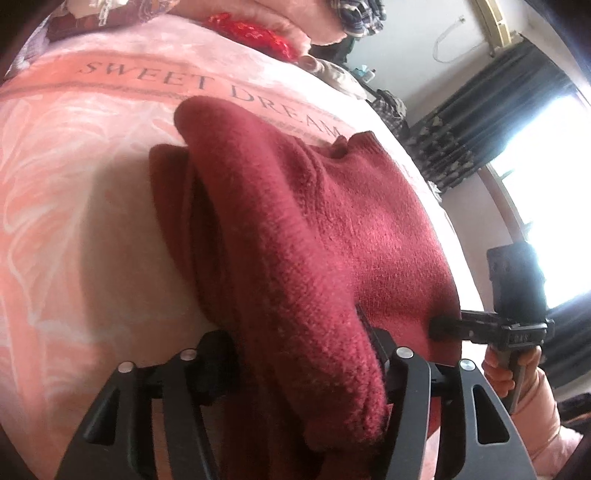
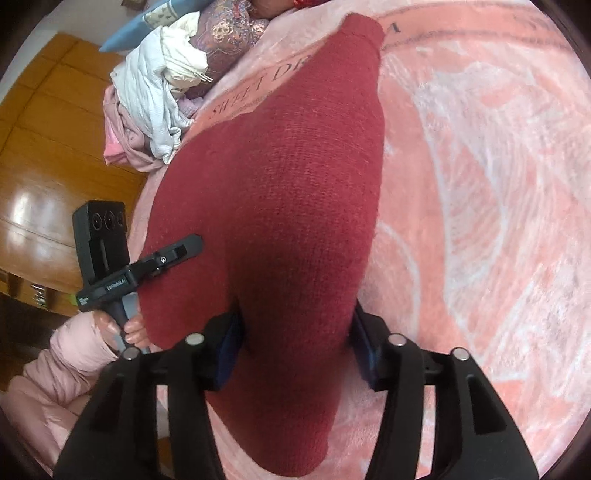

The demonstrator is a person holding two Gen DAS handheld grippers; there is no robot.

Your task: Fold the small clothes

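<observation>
Over the pink blanket, my left gripper and right gripper each clamp the red sweater, lifted mid-fold; next I judge: carry the held edge across, lay flat.

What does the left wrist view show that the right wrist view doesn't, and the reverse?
Only the left wrist view shows the bright window, dark curtains, a red patterned fabric at the bed's far end, and the right gripper from the side. Only the right wrist view shows the wooden cabinet, a pile of white and pink clothes, and the left gripper from the side. Both show the dark red knit garment clamped by both grippers over the pink blanket.
</observation>
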